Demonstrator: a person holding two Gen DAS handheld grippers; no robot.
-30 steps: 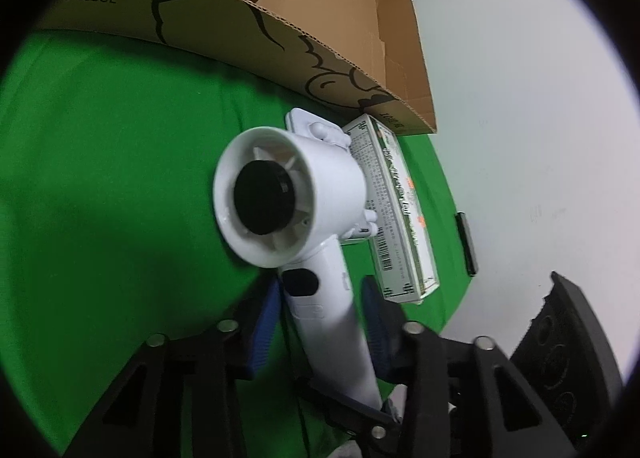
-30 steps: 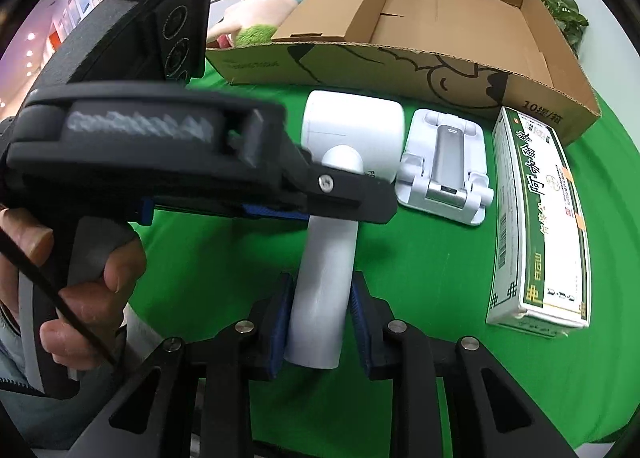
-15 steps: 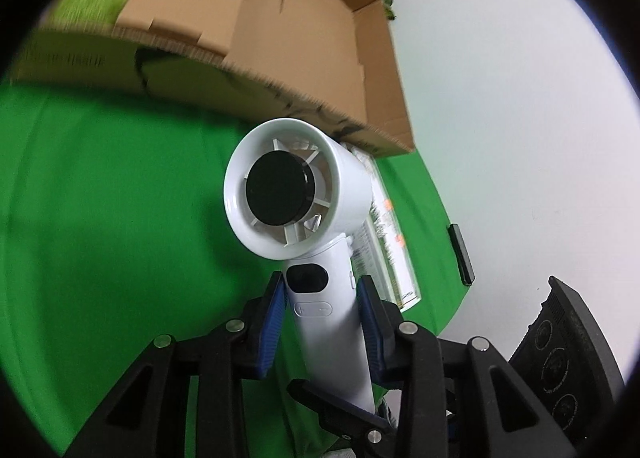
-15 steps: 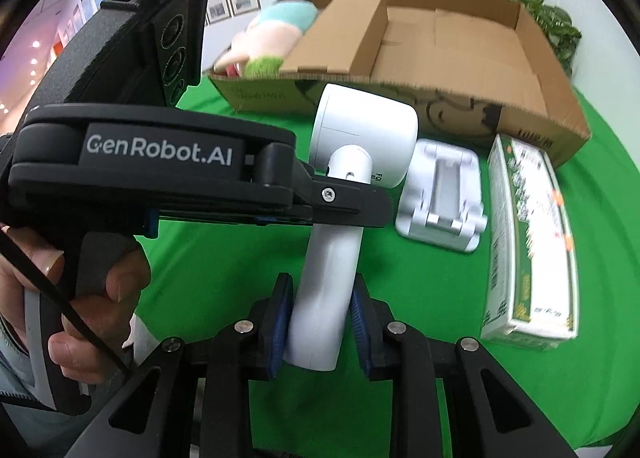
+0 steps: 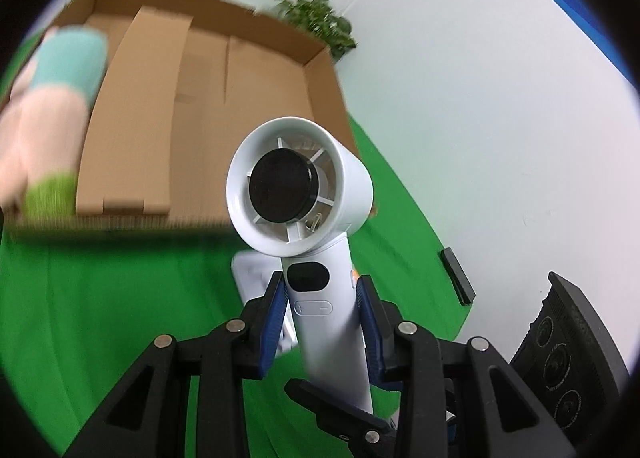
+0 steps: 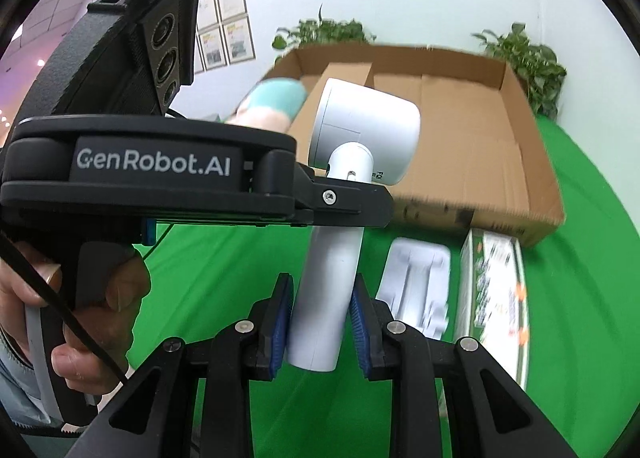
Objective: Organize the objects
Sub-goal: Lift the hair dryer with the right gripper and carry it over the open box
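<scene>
Both grippers pinch the white handheld fan [image 5: 316, 218] by its handle: the left gripper [image 5: 320, 322] high near the head, the right gripper [image 6: 320, 322] at the butt. The fan is upright above the green tabletop [image 6: 208, 258]; the cardboard box [image 6: 480, 146] lies beyond, seemingly its destination.

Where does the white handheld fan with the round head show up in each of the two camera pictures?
Left wrist view: the white handheld fan is at centre, its open face toward the camera, its handle in the tongs.
Right wrist view: just left of centre, seen from behind, handle running down into the tongs.
Shared landmark: the open brown cardboard box behind the fan.
</scene>
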